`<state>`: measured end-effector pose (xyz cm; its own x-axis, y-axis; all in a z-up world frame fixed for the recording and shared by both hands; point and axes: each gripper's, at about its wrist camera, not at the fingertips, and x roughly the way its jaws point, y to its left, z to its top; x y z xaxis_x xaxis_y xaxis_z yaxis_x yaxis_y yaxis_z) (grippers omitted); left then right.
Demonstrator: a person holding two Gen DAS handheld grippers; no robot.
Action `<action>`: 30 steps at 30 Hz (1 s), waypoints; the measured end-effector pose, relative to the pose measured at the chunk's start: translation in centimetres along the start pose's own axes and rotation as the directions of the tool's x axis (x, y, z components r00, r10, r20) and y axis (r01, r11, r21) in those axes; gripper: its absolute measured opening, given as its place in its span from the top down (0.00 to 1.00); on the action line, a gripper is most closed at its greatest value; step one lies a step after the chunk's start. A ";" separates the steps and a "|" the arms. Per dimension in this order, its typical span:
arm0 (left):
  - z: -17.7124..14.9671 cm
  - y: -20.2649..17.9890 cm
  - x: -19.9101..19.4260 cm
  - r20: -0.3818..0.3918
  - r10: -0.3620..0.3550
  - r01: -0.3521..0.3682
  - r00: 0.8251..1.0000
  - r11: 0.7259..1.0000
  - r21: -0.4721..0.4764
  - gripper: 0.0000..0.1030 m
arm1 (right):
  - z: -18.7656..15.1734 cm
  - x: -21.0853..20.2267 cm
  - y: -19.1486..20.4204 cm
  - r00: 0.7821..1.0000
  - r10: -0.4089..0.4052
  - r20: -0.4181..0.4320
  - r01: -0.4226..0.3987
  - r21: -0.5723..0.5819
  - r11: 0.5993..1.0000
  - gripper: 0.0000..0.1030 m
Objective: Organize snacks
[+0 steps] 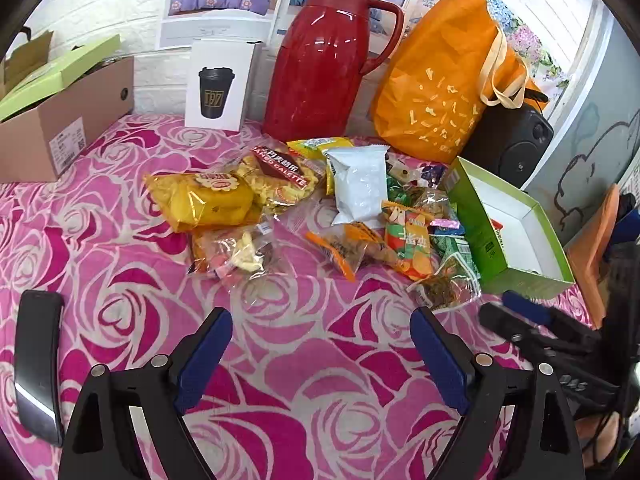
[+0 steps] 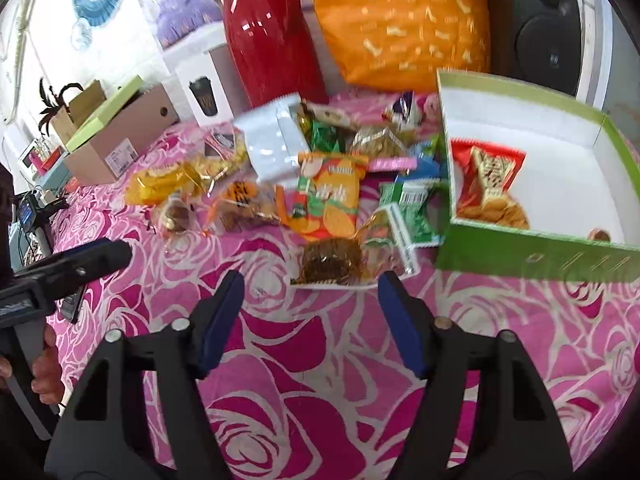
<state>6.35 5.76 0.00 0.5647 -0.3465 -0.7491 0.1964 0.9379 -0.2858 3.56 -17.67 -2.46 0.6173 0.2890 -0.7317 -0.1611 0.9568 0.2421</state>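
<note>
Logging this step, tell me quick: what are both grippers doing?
Left gripper: open, empty.
Right gripper: open, empty.

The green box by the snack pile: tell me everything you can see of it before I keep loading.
The green box is an open, lidless carton, cardboard by its look, green outside and white inside. It sits flat on the rose-patterned cloth, to the right of the snack pile, in front of the black speaker. It is mostly empty: a red snack packet lies against its left wall. Green wrapped snacks press against that wall from outside.
</note>
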 end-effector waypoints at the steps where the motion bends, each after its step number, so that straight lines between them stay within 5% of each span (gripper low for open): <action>1: 0.3 0.0 0.1 0.000 -0.012 0.012 1.000 1.000 0.004 0.10 | -0.1 0.6 0.0 1.000 0.014 -0.017 -0.014 0.011 1.000 0.32; 12: 3.4 -1.7 3.0 -0.033 -0.097 0.100 0.995 0.992 0.081 0.20 | 0.2 5.2 -1.3 0.990 0.018 -0.142 0.004 0.153 0.988 0.32; 17: 5.7 -2.9 6.1 -0.062 -0.106 0.113 0.992 0.986 0.124 0.20 | 1.5 6.1 -1.3 0.994 -0.060 -0.089 0.076 0.186 0.980 0.32; 21: 6.9 -3.5 9.4 -0.131 -0.136 0.154 0.982 0.978 0.138 0.41 | 2.2 7.4 -1.0 0.992 -0.111 -0.067 0.120 0.142 0.983 0.33; 23: 6.8 -3.5 10.6 -0.163 -0.124 0.148 0.979 0.979 0.144 0.46 | 2.0 7.5 -0.6 0.989 -0.138 -0.059 0.142 0.075 0.987 0.49; 30: 5.0 -2.5 9.9 -0.173 -0.127 0.154 0.977 0.976 0.152 0.71 | 0.2 5.5 -1.8 0.992 -0.066 -0.105 0.072 0.046 0.996 0.61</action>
<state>15.42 0.01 -3.72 0.3875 -0.4605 -0.7986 0.4006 0.8644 -0.3040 7.41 -17.84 -6.76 0.5421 0.2266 -0.8092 -0.0807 0.9725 0.2182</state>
